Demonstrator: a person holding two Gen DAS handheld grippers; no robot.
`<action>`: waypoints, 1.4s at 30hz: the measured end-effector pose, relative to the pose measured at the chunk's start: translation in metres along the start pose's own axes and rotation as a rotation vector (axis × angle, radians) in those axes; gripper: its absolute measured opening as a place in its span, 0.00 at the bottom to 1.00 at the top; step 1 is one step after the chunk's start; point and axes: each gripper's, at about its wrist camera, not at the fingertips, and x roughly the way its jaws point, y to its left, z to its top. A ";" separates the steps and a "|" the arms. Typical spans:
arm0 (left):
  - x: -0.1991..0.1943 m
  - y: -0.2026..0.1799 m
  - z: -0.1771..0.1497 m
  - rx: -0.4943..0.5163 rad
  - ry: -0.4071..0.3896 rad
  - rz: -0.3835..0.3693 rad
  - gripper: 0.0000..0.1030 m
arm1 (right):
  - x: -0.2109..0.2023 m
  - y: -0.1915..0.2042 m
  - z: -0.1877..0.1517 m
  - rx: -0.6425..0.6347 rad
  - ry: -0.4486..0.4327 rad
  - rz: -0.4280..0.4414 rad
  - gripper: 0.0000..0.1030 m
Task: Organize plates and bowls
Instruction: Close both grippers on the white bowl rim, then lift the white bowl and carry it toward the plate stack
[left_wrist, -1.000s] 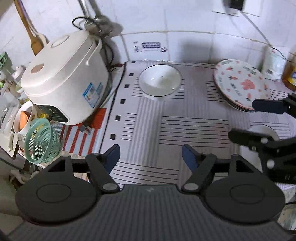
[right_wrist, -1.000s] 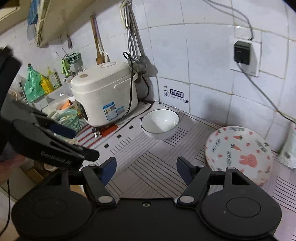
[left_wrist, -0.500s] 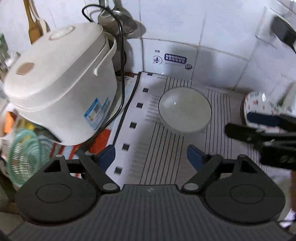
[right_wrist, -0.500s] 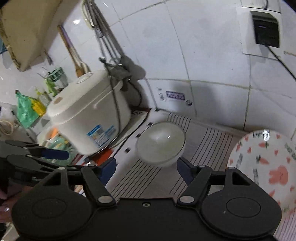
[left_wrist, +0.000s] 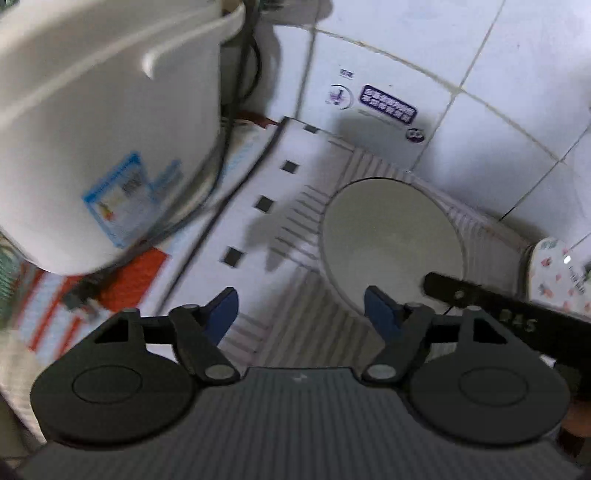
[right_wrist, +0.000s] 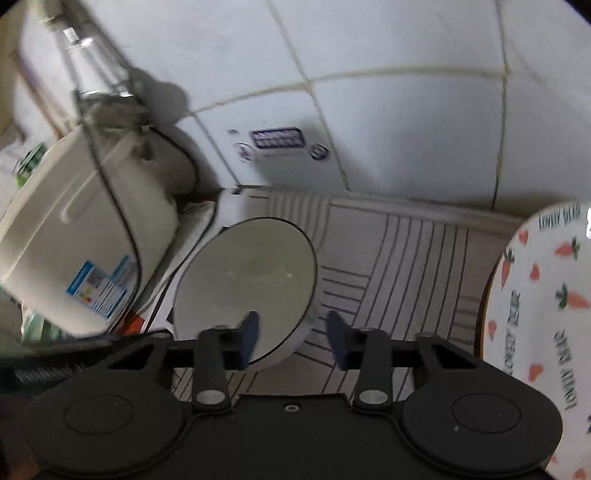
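The white bowl (right_wrist: 245, 282) sits on the striped mat (right_wrist: 399, 258) beside the rice cooker (right_wrist: 74, 236). The right tool (right_wrist: 291, 334) straddles its near rim, fingers apart, likely to pinch it. The left tool (left_wrist: 299, 308) hovers, also apart. Only the right view shows the carrot plate (right_wrist: 543, 317) clearly.

light: dim, cool | blur: rice cooker (left_wrist: 103, 147) smeared by motion | shadows: soft on the tiled wall (right_wrist: 369, 110) | edges: strong fisheye bend, dark corners
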 end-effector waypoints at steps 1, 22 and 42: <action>0.004 -0.001 -0.001 -0.014 0.006 -0.020 0.60 | 0.003 -0.002 0.000 0.014 0.006 0.001 0.26; -0.054 -0.034 -0.035 -0.044 0.049 0.010 0.18 | -0.052 0.008 -0.014 0.014 0.067 0.027 0.20; -0.154 -0.091 -0.075 0.035 0.088 0.057 0.18 | -0.173 -0.005 -0.054 -0.001 0.053 0.100 0.23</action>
